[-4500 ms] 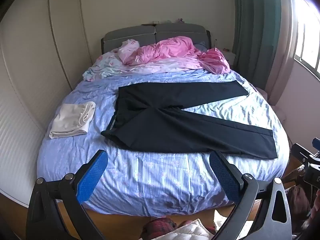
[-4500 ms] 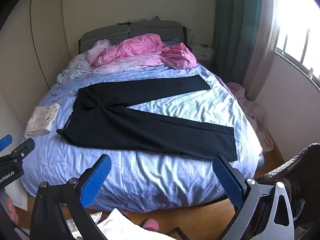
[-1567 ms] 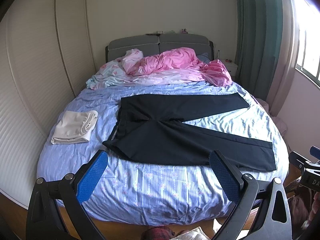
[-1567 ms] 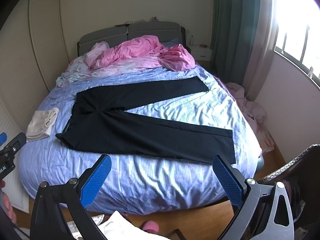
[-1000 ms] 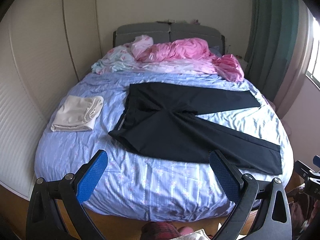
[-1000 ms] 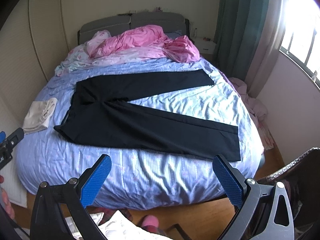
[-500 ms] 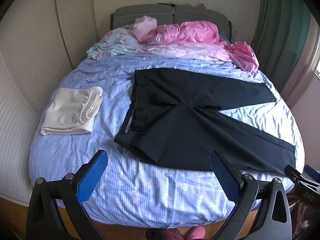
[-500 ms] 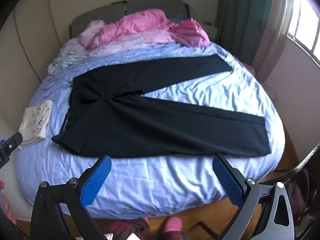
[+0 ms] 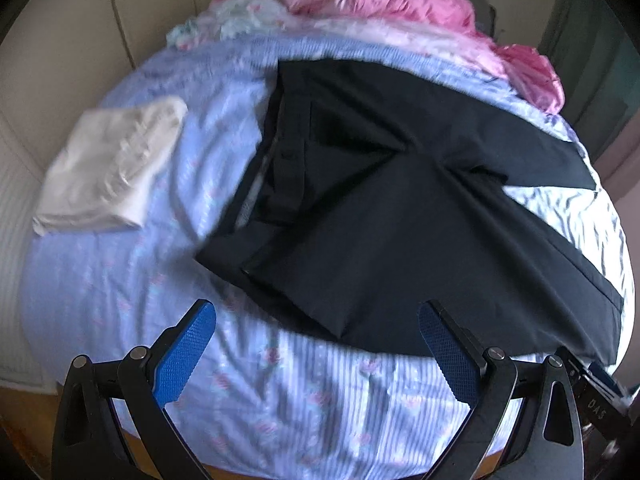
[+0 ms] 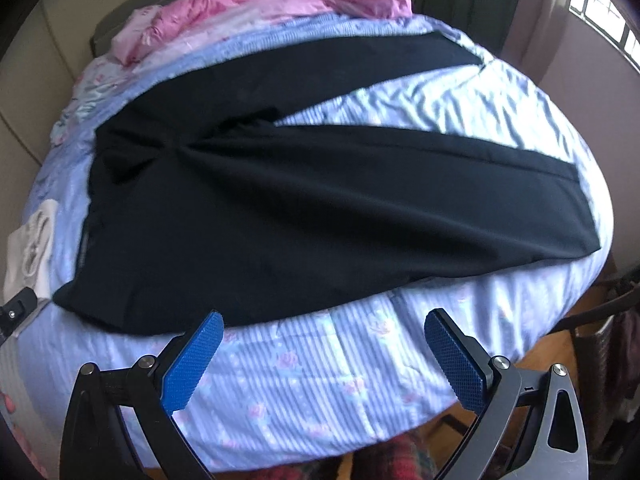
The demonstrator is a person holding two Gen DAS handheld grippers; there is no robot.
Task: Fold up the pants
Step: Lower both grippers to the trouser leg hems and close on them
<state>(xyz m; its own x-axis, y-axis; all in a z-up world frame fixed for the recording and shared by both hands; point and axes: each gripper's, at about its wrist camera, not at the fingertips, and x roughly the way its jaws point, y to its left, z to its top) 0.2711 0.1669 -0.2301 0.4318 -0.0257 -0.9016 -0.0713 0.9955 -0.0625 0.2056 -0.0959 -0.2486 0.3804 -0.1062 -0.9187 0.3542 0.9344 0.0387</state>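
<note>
Black pants (image 9: 380,200) lie flat on the blue striped bed sheet (image 9: 120,280), waistband to the left, the two legs spread apart toward the right. In the right wrist view the pants (image 10: 280,208) fill the middle of the bed. My left gripper (image 9: 316,344) is open and empty, just above the near edge of the pants by the waist corner. My right gripper (image 10: 324,348) is open and empty, over the sheet (image 10: 320,380) just short of the near leg's edge.
A folded white garment (image 9: 112,168) lies on the bed's left side, also seen in the right wrist view (image 10: 28,252). A pink quilt (image 9: 400,0) is bunched at the headboard. Green curtain (image 9: 600,60) and window (image 10: 600,12) are at right. Wooden floor (image 10: 560,344) borders the bed.
Both grippers have moved forward and down toward the bed, so the pants look much larger and closer. Both stay open. The pants have not moved.
</note>
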